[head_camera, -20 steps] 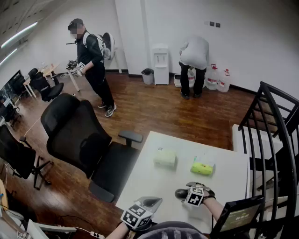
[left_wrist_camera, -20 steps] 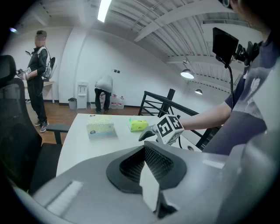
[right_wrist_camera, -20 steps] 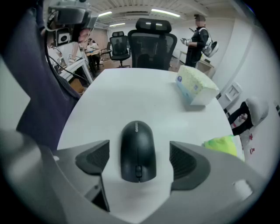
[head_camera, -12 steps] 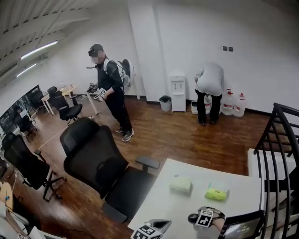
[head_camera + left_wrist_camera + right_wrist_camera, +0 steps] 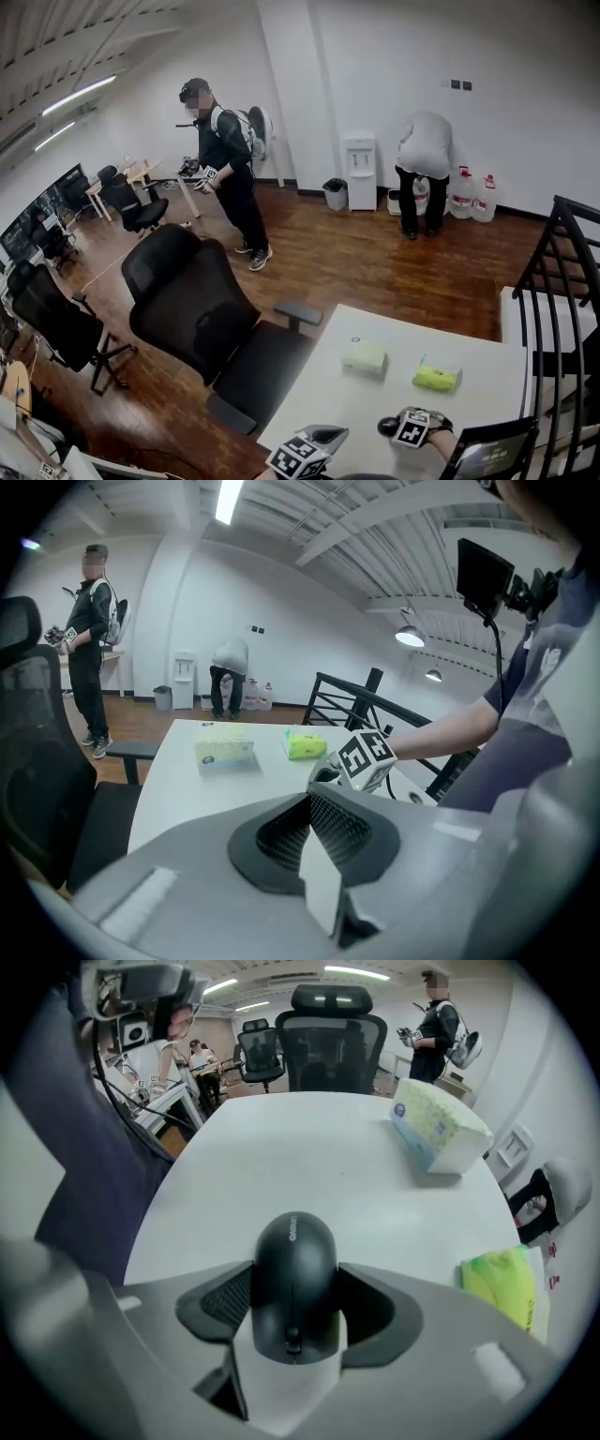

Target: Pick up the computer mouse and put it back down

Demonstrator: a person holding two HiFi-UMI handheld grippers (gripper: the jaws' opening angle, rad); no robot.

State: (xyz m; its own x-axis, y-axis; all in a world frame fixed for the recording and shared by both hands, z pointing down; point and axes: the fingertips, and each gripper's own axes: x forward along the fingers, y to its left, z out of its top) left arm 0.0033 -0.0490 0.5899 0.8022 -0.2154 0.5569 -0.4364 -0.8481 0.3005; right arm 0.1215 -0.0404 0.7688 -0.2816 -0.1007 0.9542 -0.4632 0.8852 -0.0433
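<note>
The black computer mouse (image 5: 291,1279) sits between the jaws of my right gripper (image 5: 292,1314), whose pads press on both its sides. In the head view the mouse (image 5: 387,427) shows at the near right of the white table (image 5: 323,398), just left of the right gripper (image 5: 411,429). Whether it rests on the table or hangs just above it I cannot tell. My left gripper (image 5: 309,808) is held over the table's near edge, jaws shut together on nothing; the head view has it (image 5: 307,452) at the bottom edge.
A pale tissue pack (image 5: 364,356) and a green pack (image 5: 437,377) lie farther back on the table. A black office chair (image 5: 197,309) stands at its left, a black railing (image 5: 562,272) at its right. A small screen (image 5: 487,455) stands by my right arm. Two people stand far off.
The head camera has lifted, so the table sits lower in the picture. The right gripper stays on the mouse in the same spot. The standing person has shifted a little.
</note>
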